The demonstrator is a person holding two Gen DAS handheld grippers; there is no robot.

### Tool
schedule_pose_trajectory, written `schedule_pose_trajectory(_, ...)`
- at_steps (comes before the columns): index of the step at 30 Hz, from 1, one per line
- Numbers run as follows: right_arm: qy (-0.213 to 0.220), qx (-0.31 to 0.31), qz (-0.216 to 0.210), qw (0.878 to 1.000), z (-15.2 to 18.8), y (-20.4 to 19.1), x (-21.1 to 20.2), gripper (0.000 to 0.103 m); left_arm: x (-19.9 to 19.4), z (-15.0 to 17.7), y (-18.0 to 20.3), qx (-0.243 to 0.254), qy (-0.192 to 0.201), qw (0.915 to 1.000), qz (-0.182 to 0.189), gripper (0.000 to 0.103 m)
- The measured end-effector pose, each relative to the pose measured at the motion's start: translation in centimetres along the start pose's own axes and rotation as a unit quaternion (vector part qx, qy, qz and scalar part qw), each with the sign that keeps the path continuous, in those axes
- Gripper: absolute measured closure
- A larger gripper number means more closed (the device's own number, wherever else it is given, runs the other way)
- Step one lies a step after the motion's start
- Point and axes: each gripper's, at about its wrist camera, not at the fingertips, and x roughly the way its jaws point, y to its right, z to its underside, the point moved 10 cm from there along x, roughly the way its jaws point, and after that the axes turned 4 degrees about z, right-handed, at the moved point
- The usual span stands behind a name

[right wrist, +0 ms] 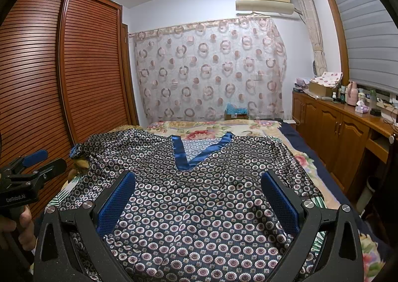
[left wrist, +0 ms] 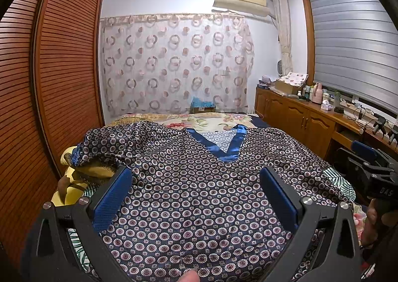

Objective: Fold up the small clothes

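The left hand-held gripper [left wrist: 195, 182] is hovering with its jaws spread wide, its blue pads [left wrist: 113, 198] gripping nothing. The right hand-held gripper [right wrist: 197, 187] is hanging over the cloth in the same way, jaws parted and empty. A fingertip [left wrist: 189, 275] is showing at the bottom edge of the left wrist view. Under both is lying a navy satin pyjama top [right wrist: 199, 197] printed with small rings, spread front-up on the bed [right wrist: 223, 129], its blue-trimmed V-neck [right wrist: 191, 155] pointing away toward the headboard end. Its left sleeve [left wrist: 104, 142] is bunching up over a yellow cushion [left wrist: 74, 182] at the bed's edge; the right sleeve [right wrist: 286, 165] is lying flatter. A slatted wooden wardrobe [right wrist: 62, 70] is standing to the left, a ring-patterned curtain [right wrist: 211, 68] is hanging beyond the bed, and a cluttered wooden worktop [right wrist: 348, 112] is running along the right wall.
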Motion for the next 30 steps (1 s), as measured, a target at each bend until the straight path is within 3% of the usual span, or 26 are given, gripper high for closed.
schedule_pose_trajectory(30, -0.005, 0.002, -0.007, 1.000, 0.26, -0.42, 0.45, 0.002, -0.06, 0.06, -0.90, -0.002, -0.005, 1.0000, -0.004, 0.000)
